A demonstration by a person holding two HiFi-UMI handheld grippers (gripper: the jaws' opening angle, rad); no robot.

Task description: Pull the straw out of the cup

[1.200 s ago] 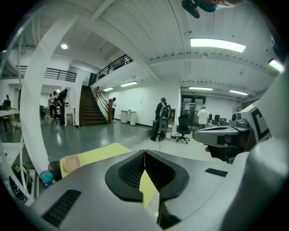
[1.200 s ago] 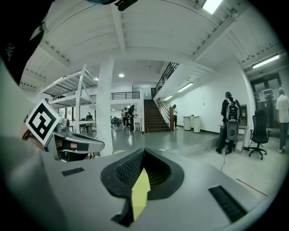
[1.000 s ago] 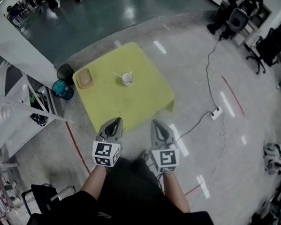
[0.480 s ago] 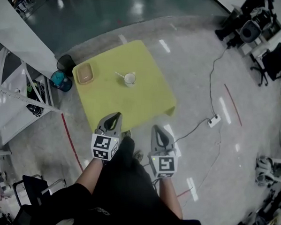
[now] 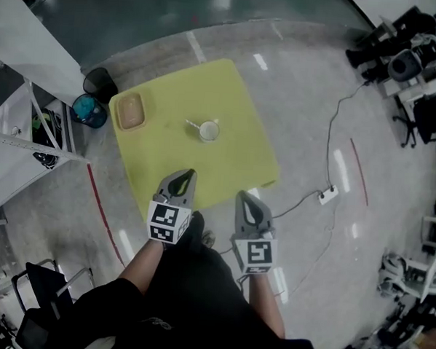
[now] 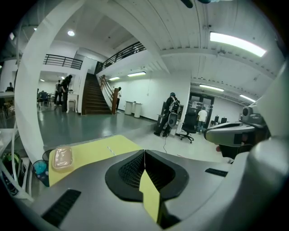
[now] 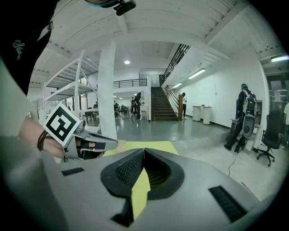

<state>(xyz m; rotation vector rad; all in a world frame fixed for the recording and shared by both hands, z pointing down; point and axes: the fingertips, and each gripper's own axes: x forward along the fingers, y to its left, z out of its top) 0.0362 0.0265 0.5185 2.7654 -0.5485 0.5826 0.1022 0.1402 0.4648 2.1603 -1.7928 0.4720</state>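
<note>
**While both tongs are closed and empty, the straw sits in its cup**

Where the yellow-green square counter (image 5: 180,88) stands on the grey floor, a small white round cup (image 5: 209,132) rests near its middle. A thin white straw (image 5: 194,123) leans out of the cup toward the left. A shallow tan rectangular tray (image 5: 131,113) lies at the counter's far-left corner, well apart from the cup.

The left tongs (image 5: 190,174) hang over the counter's near edge, short of the cup. Their jaws are pressed together at the tips with nothing between them. The right tongs (image 5: 240,195) hover just off the near edge, above the floor, and are likewise closed on nothing. Each points forward and somewhat downward.

Beside the counter's left side stand a teal round bin (image 5: 87,112) and a black round bin (image 5: 100,80).
</note>
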